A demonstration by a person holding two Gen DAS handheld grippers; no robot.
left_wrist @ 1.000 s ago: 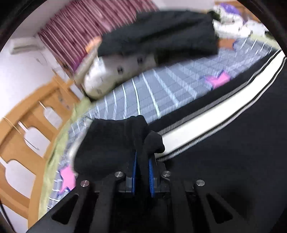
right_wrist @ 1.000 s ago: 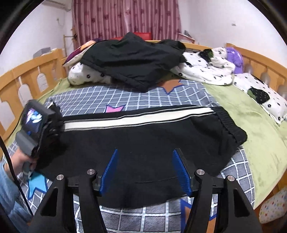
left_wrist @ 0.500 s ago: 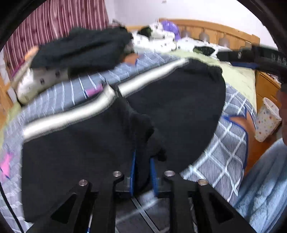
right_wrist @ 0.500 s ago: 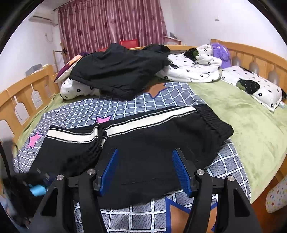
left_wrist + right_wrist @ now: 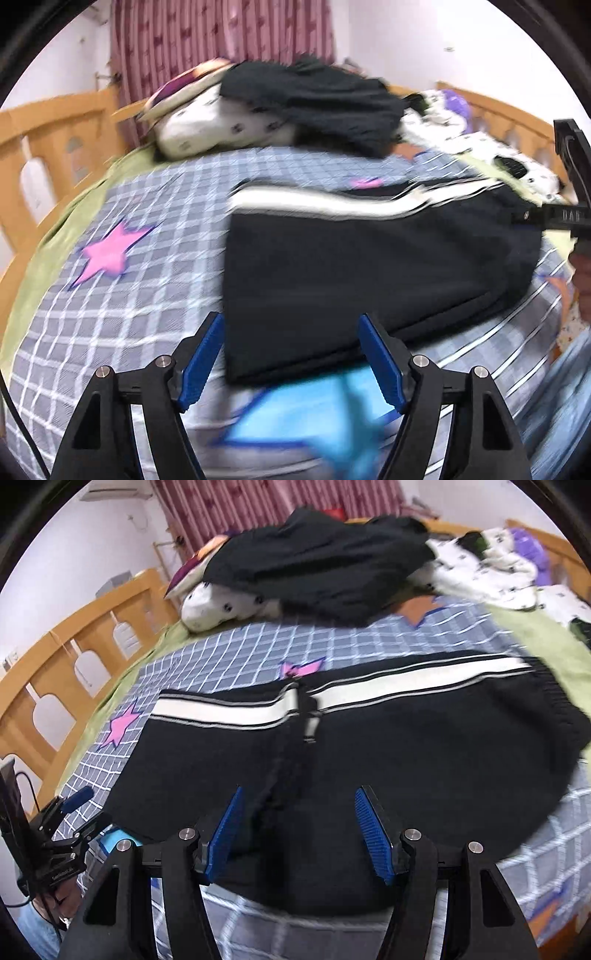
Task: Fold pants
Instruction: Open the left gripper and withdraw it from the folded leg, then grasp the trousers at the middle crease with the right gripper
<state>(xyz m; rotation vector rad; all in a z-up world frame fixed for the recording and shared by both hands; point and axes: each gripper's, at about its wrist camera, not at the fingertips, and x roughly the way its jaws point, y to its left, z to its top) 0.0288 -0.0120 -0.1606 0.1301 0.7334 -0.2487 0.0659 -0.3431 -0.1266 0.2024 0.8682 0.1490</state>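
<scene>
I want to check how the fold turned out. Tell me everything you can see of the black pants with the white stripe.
The black pants lie flat on the checked bedspread, folded once: the leg end is laid over the upper part, its cuff edge running across the middle. The fabric looks soft and knitted, with a black-edged white side stripe along the far edge and a ribbed waistband at the right. Neither the left gripper nor the right gripper holds them; both hover open at the near edge.

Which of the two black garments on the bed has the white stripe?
The pants lying flat nearest the grippers; the black garment heaped on the pillows behind is plain.
</scene>
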